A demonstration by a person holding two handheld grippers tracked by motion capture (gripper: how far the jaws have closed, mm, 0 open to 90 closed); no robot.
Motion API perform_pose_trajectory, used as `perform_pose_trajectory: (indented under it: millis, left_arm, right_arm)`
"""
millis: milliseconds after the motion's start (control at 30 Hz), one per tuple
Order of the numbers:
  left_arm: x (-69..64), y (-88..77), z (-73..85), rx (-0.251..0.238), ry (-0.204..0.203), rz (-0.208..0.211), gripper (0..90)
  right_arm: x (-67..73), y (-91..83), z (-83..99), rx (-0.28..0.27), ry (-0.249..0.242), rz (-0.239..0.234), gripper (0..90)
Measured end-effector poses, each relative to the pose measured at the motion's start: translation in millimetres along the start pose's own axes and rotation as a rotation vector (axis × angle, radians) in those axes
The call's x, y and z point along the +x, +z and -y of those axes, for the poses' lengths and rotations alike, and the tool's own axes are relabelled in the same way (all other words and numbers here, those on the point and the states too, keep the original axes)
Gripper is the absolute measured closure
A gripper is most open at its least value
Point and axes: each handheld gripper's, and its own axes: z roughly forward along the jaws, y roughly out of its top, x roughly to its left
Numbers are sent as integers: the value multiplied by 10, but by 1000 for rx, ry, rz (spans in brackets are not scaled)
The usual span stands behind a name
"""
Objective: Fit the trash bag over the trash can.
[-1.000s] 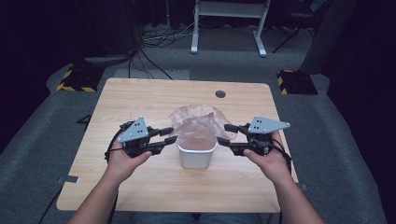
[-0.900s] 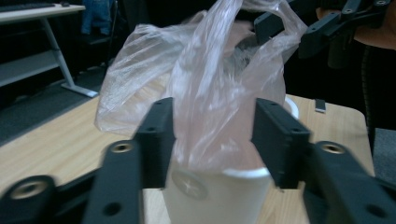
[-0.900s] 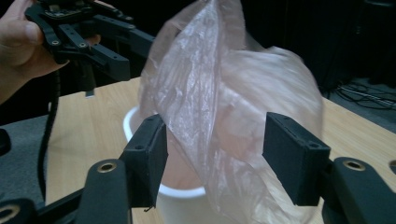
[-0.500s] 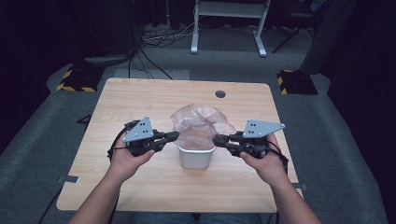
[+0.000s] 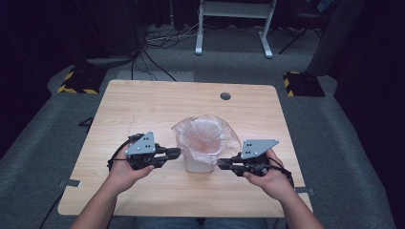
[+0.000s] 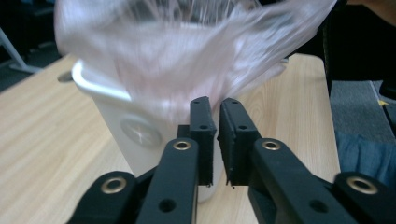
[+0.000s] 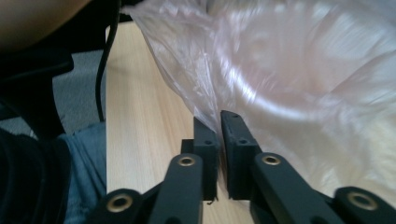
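Note:
A small white bin [image 5: 198, 164] stands near the table's front middle, lined with a thin pinkish plastic bag [image 5: 205, 133] that flares above its rim. My left gripper [image 5: 179, 152] points at the bin's left side and my right gripper [image 5: 220, 163] at its right side, both at rim height. In the left gripper view the jaws [image 6: 213, 102] stand a narrow slit apart in front of the bin [image 6: 121, 126], with the bag [image 6: 177, 56] hanging down to their tips. In the right gripper view the bag's [image 7: 289, 70] edge runs into the slit between the jaws [image 7: 215, 116]. Both pairs of jaws have just been opening slightly.
The wooden table [image 5: 143, 109] has a round cable hole [image 5: 225, 96] at the back. Behind it on the grey floor are a white desk frame [image 5: 234, 19], cables, and two black boxes with yellow stripes [image 5: 76, 81] [image 5: 303, 83]. The person's trouser leg [image 7: 84, 158] is beside the table edge.
Both hands have sunk beside the bin. The jaws went from well apart to nearly together. The bag's top, bunched before, now flares wide and sits lower over the rim.

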Motion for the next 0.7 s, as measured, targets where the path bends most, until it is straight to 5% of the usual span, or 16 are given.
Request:
perform_pose_trajectory:
  millis: [133,200,367,533,633,667,700]
  left_arm:
    - [-9,-6,50,11,-34,34,695]
    - [-14,-47,45,-18,-39,29,649]
    - [0,-193,-39,-110,-59,8,582]
    - [86,-285,-163,-193,-62,-51,560]
    - [127,-265,-261,-193,-48,-80,571]
    - [137,-244,-294,-190,-44,-84,571]
    - [152,-212,-336,-187,-39,-89,587]
  right_arm:
    - [15,33,35,14,-4,-3,658]
    - [31,20,41,-2,1,9,523]
    - [101,-186,-46,-95,-8,15,462]
    - [89,-354,-118,-164,-22,62,483]
    - [12,-507,-179,-222,-5,112,667]
    - [12,-507,-179,-222,-5,112,667]
    - [-61,-541,-211,-214,0,160,758]
